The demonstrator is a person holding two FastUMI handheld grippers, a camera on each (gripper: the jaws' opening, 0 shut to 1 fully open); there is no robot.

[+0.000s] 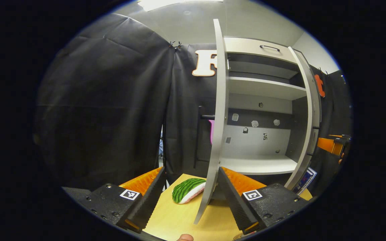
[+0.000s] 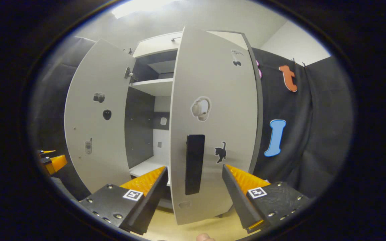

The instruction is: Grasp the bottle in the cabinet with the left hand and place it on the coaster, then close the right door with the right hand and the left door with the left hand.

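Left door hides part of the watermelon slice; right door hides the cabinet interior.

A green, ridged, watermelon-slice-shaped item with a pale pink-white edge lies flat on the light wooden surface, near its far edge. Behind it hangs the booth's black cloth wall, pinned at the top by small clips where two panels meet. Above the cloth runs a plain pale wall with a bright ceiling light. In the right gripper view the same black cloth hangs in folds on the right side.
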